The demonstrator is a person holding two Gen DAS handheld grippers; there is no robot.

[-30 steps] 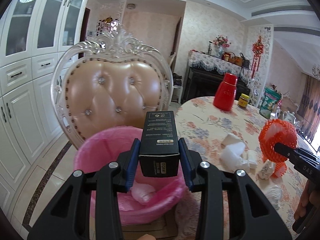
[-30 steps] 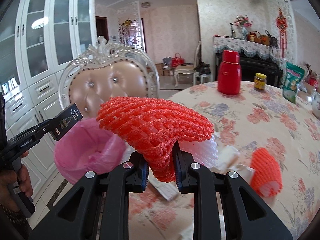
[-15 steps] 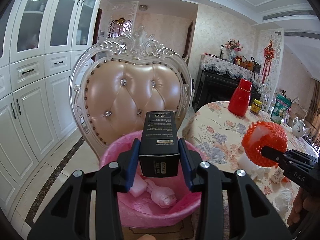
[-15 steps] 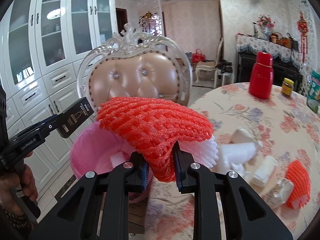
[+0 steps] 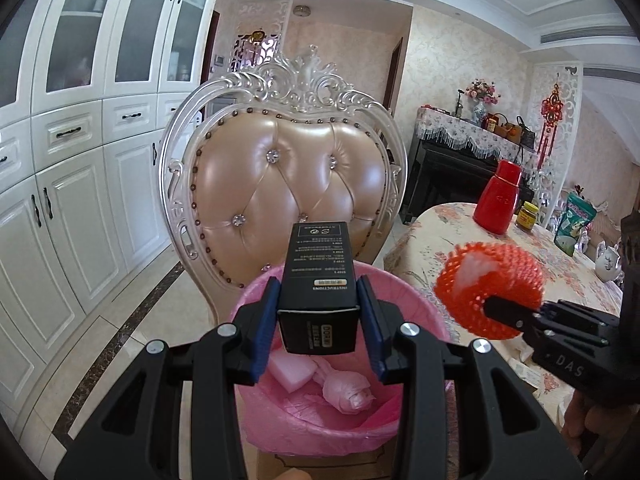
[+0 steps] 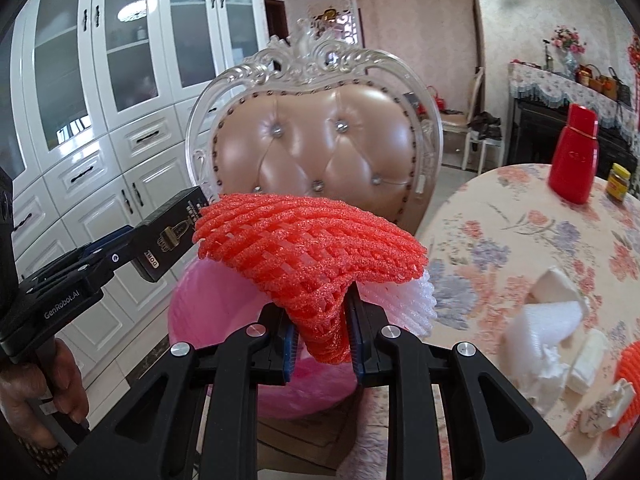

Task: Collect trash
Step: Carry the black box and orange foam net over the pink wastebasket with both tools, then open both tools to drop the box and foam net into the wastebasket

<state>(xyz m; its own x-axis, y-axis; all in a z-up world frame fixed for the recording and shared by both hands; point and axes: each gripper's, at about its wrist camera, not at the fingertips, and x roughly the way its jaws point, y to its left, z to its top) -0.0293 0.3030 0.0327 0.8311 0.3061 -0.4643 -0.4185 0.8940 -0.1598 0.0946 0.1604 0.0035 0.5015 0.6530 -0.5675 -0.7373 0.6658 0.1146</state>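
My left gripper [image 5: 318, 308] is shut on a black carton box [image 5: 318, 280] and holds it over the pink-lined trash bin [image 5: 340, 420]. The same box [image 6: 168, 236] shows at the left of the right wrist view. My right gripper [image 6: 320, 332] is shut on an orange foam fruit net [image 6: 308, 252] with a white foam net [image 6: 400, 304] tucked behind it, just above the bin's [image 6: 216, 308] near side. From the left wrist view the orange net [image 5: 490, 288] hangs to the right of the bin. White foam pieces and a pink wad lie inside the bin.
An ornate padded chair [image 5: 288, 184] stands right behind the bin. The round floral-cloth table [image 6: 520, 240] on the right carries white foam scraps [image 6: 552, 312], another orange net [image 6: 630, 364], a red flask [image 6: 574, 164] and a jar [image 6: 618, 178]. White cabinets [image 5: 60, 200] line the left wall.
Both grippers have swung left toward the bin and chair, each still gripping its load. The bin's inside now shows below the box, and the orange net has come closer to the bin.
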